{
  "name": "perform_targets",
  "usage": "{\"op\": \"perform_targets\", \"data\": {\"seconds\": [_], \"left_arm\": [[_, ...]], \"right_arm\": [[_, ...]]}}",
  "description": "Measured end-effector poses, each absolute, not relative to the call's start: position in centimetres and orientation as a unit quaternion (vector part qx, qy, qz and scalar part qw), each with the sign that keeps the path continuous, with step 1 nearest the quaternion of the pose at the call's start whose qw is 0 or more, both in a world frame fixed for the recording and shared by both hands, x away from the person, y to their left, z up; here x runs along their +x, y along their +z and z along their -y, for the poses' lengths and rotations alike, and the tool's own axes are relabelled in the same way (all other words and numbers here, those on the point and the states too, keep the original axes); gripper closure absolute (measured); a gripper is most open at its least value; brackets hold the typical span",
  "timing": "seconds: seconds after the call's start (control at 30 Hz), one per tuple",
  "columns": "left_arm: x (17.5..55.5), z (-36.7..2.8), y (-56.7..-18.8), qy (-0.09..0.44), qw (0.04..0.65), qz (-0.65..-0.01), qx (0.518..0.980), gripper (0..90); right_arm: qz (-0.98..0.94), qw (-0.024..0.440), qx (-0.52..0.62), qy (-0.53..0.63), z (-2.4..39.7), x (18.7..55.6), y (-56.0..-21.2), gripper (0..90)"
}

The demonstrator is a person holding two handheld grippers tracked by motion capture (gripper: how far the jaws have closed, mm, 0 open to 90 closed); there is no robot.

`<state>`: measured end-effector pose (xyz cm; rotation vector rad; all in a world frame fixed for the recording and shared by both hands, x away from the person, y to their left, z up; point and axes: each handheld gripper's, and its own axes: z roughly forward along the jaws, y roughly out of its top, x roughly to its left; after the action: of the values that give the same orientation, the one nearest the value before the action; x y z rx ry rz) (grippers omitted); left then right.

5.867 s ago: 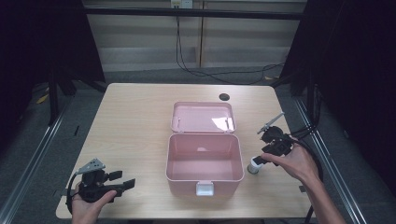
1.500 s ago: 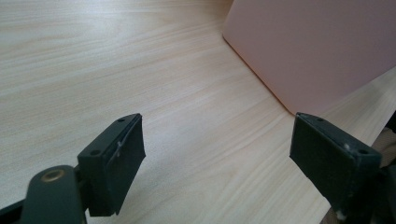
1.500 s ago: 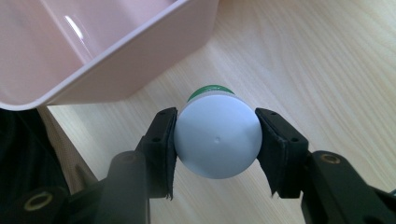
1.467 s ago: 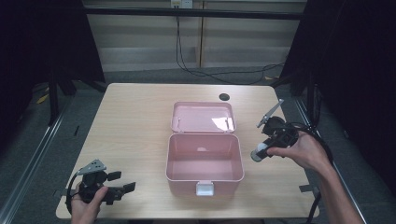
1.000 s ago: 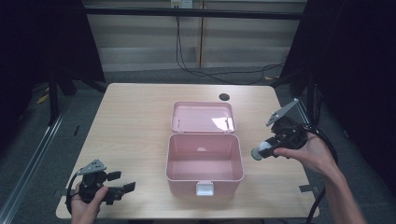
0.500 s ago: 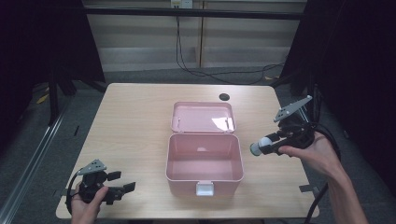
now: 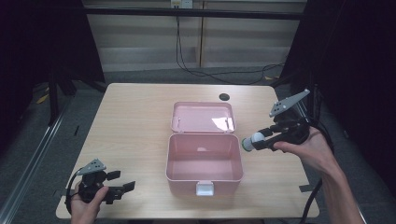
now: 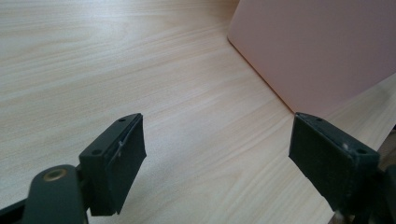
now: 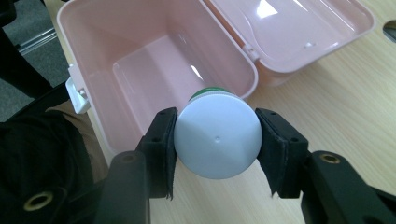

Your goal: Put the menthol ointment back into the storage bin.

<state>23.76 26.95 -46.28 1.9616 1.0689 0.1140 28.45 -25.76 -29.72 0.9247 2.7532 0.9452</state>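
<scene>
Holding a small bottle (image 9: 217, 137) squarely between its two black pads, the right claw (image 7: 264, 138) hung just off the right wall of an open pink box (image 7: 204, 179), with the bottle's white cap facing the camera and a thin green band showing behind it. The likely step was dropping the bottle into the box, and doing it well would have meant carrying the bottle past the rim until it sat over the bare floor ahead of the claw, lowering it close to the bottom, and only then easing the grip, since a smooth round body could roll or bounce off hard plastic. The box looked like glossy moulded plastic with rounded corners, a white latch on the side facing the person and a hinged lid (image 7: 202, 116) laid flat on the far side, catching a bright glare. The wooden surface (image 7: 135, 121) beneath showed pale, fine grain. The left claw (image 7: 122, 189) rested low near the front corner, its pads spread wide with nothing between them, the box's pink wall ahead and to its right.
</scene>
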Motion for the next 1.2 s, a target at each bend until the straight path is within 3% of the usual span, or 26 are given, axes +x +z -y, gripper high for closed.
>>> {"op": "perform_targets", "data": {"seconds": [1.2], "left_arm": [[24.0, -26.9, -46.3, 0.044, 0.438, -0.431, 0.788, 18.6]], "right_arm": [[-0.937, 0.046, 0.225, 0.264, 18.7, 31.3, -29.3, 51.5]]}}
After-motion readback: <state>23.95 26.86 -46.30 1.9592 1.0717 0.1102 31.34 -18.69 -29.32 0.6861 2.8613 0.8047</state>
